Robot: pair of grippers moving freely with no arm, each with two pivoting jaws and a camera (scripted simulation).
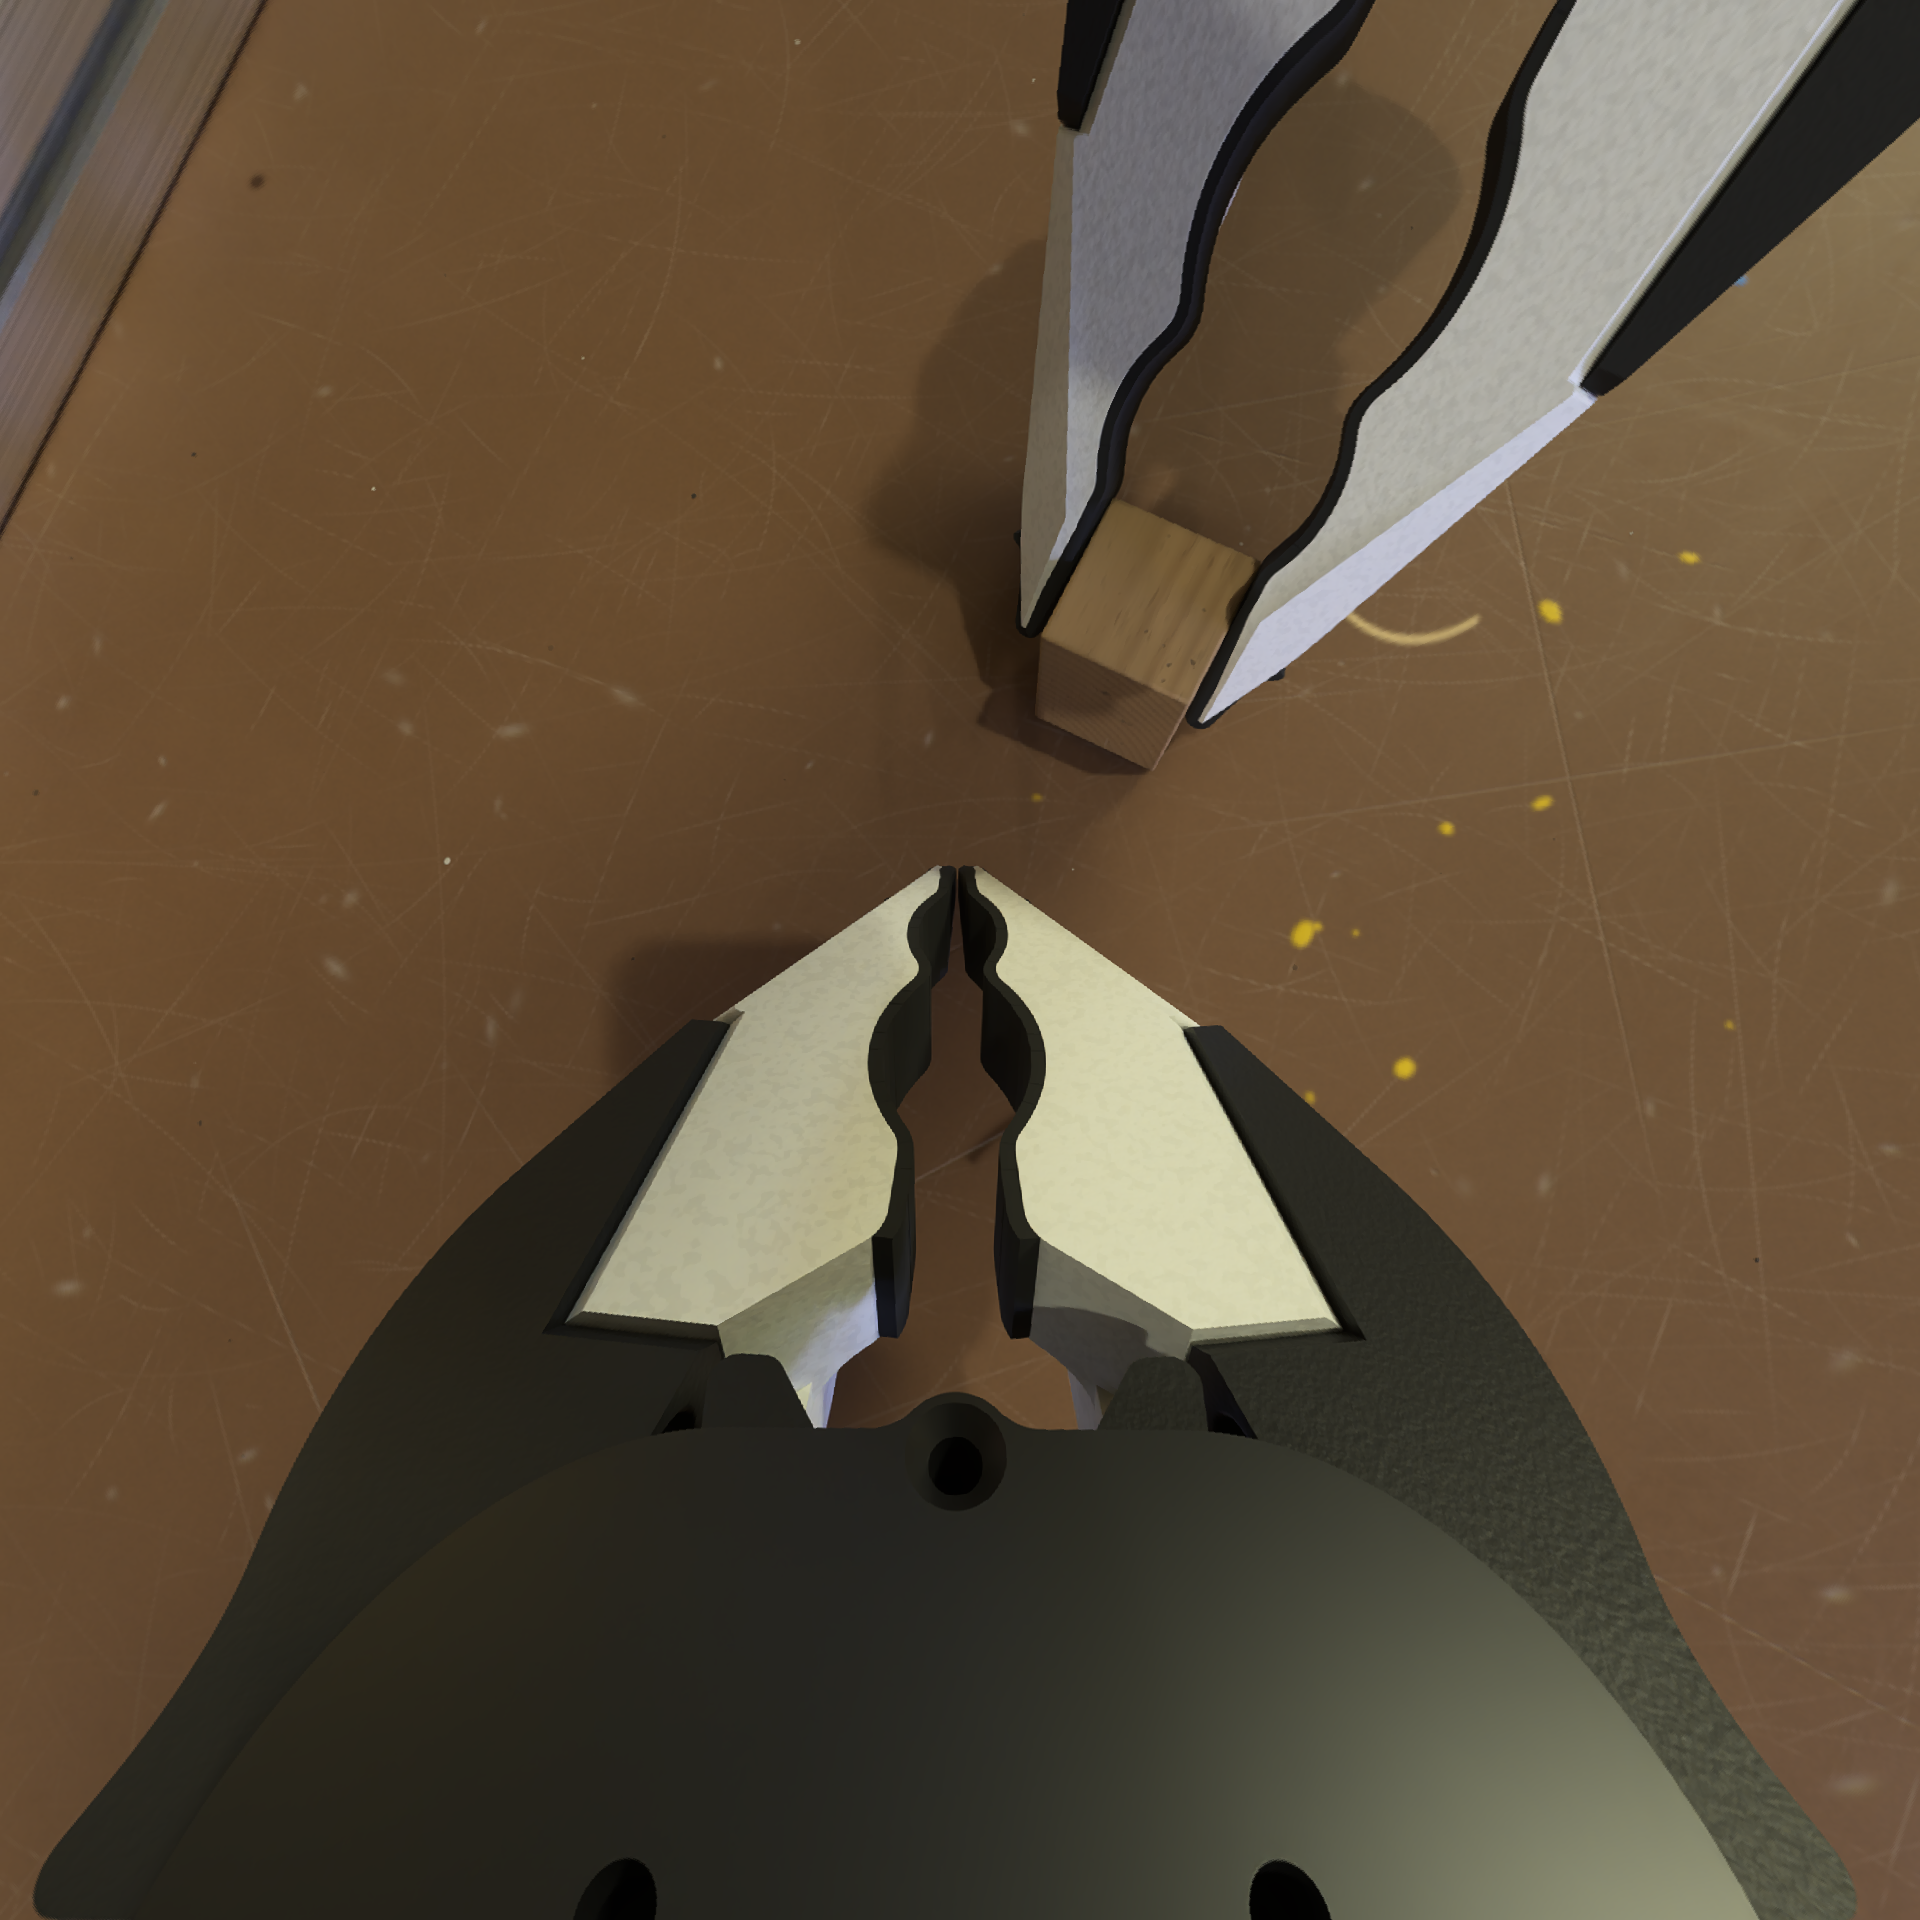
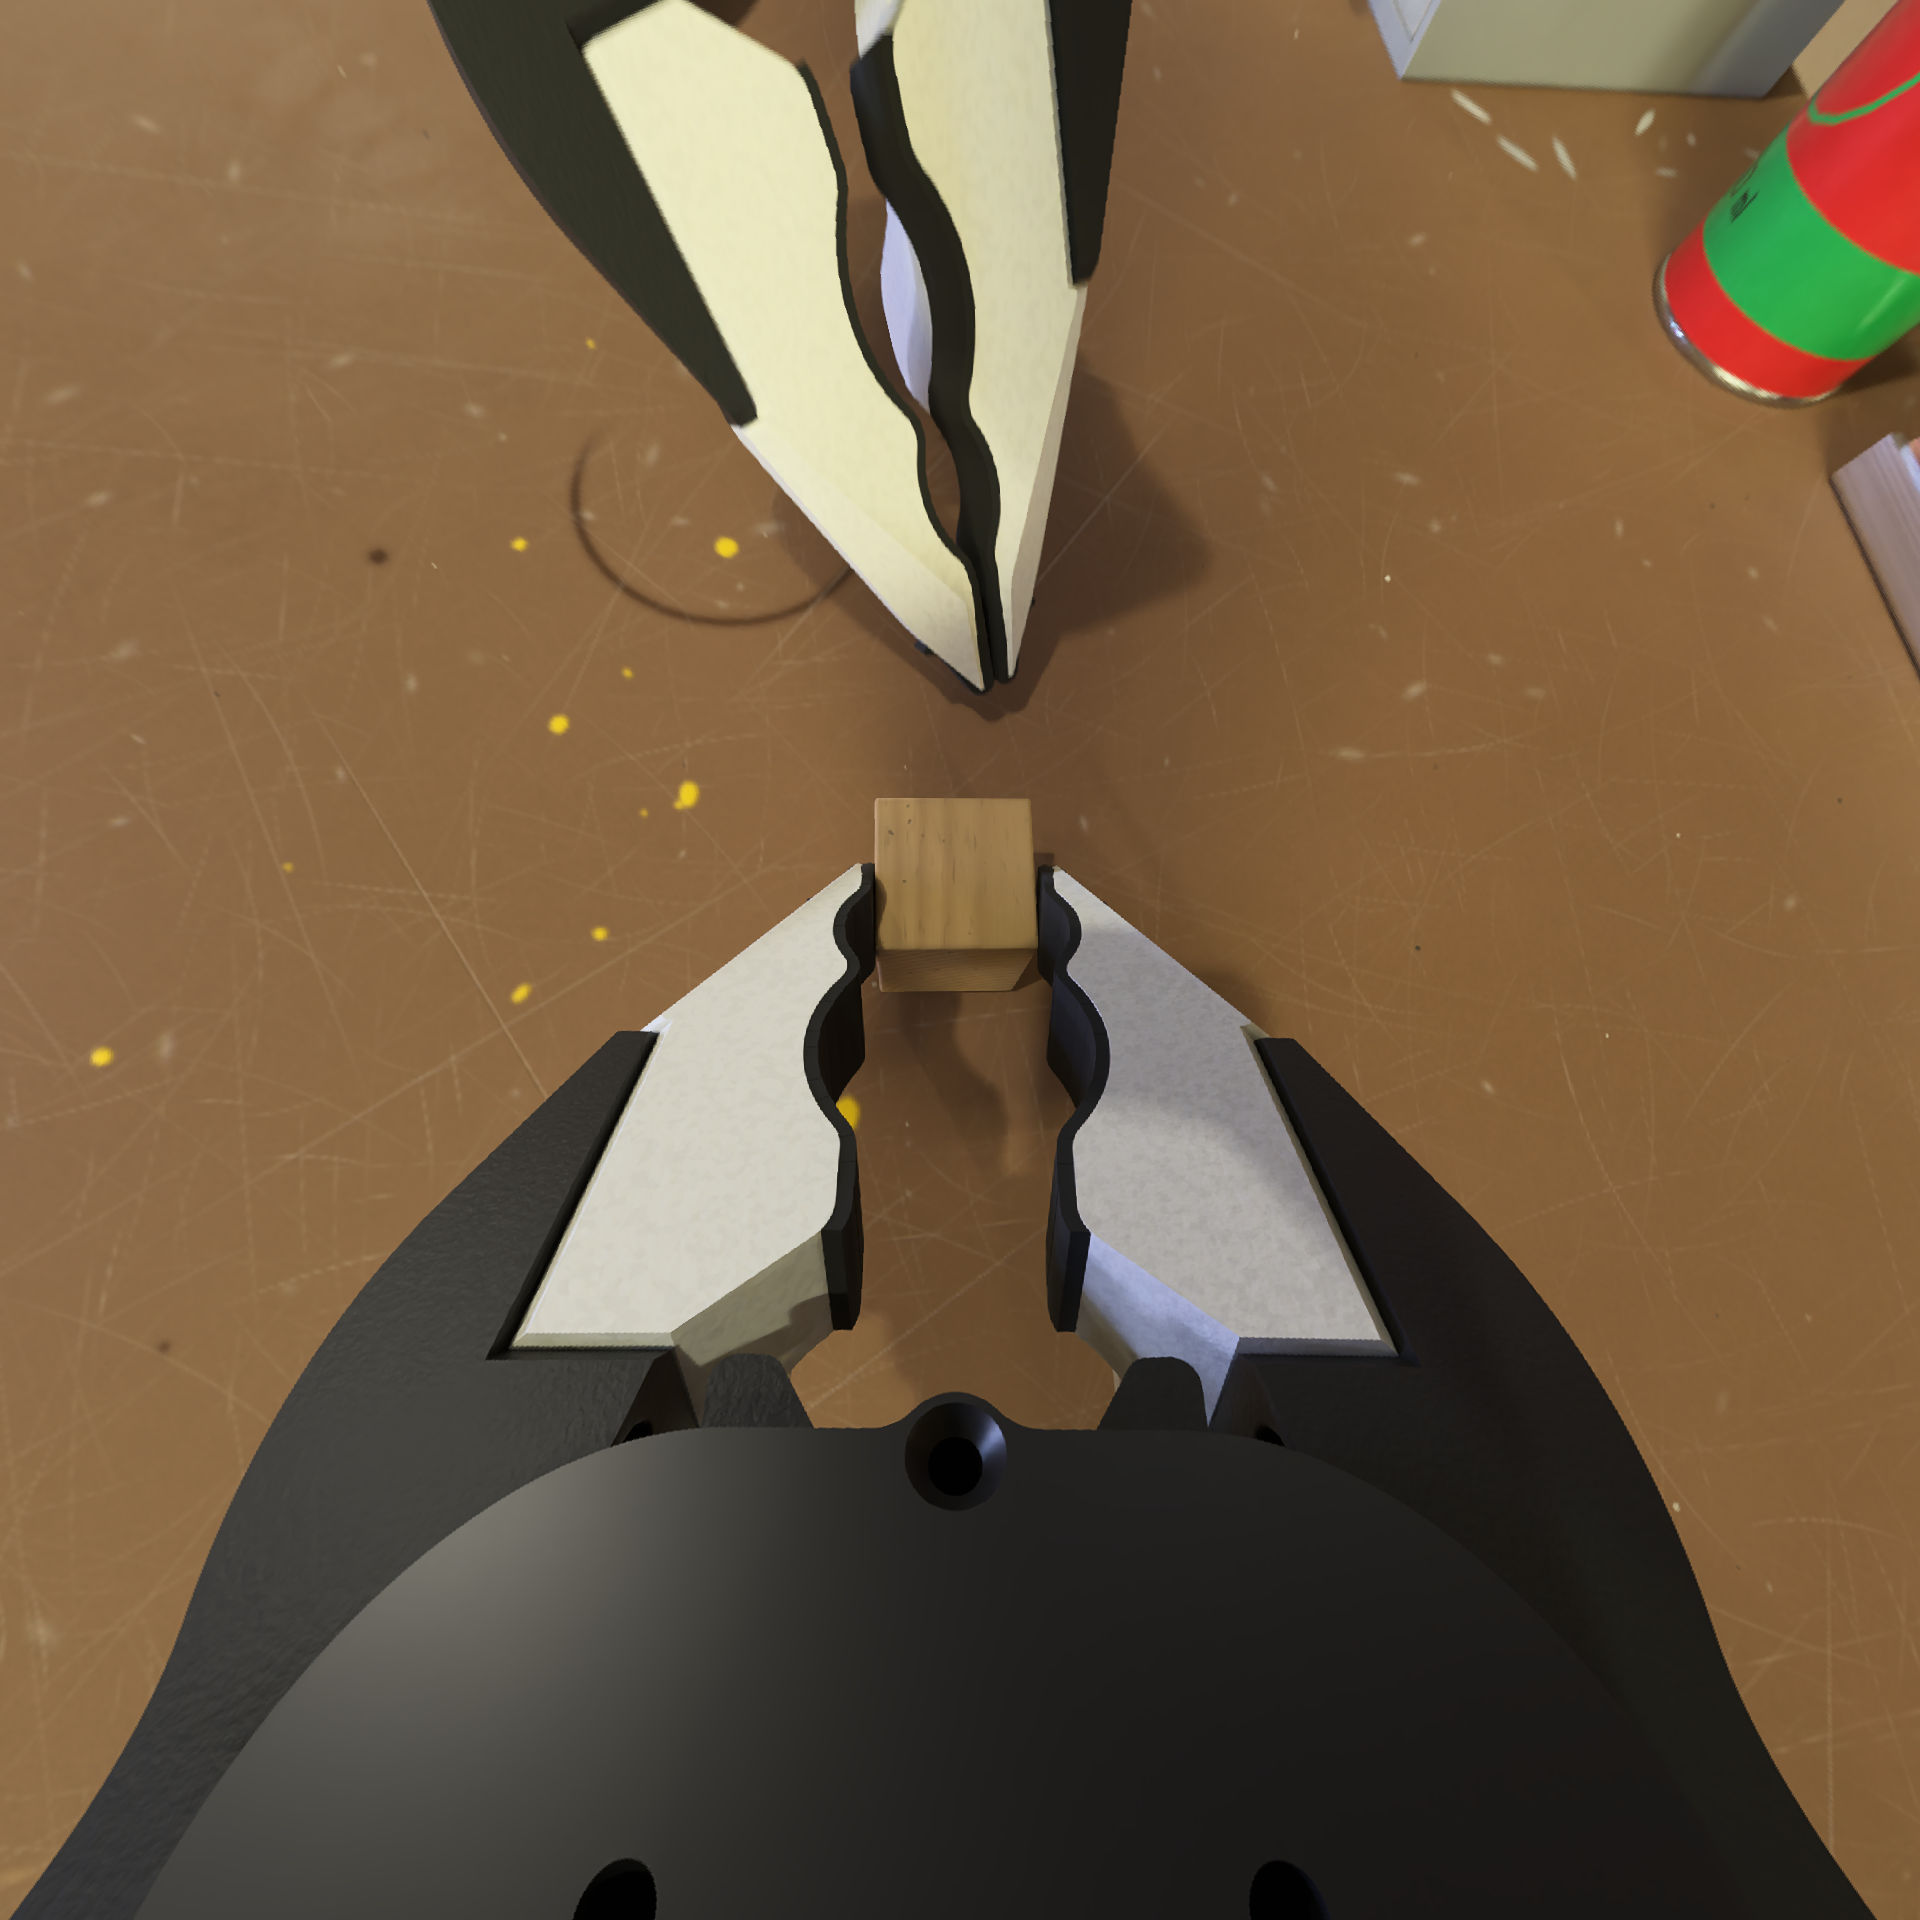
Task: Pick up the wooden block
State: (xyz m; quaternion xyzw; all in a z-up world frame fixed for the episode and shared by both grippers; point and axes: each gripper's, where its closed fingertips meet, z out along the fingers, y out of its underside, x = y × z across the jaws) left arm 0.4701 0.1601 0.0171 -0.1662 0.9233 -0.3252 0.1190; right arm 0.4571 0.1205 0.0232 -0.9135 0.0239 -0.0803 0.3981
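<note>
The wooden block is a small pale cube on the brown table. My right gripper is shut on the wooden block, with a fingertip pressed on each side of it. In the left wrist view the wooden block sits between the right gripper's fingers, its base at the table. My left gripper is shut and empty, its tips just short of the block. It also shows in the right wrist view, pointing down at the table beyond the block.
A red and green can stands at the far right. A pale box is behind it and a wooden board's edge is at the right. The table's edge runs along the upper left.
</note>
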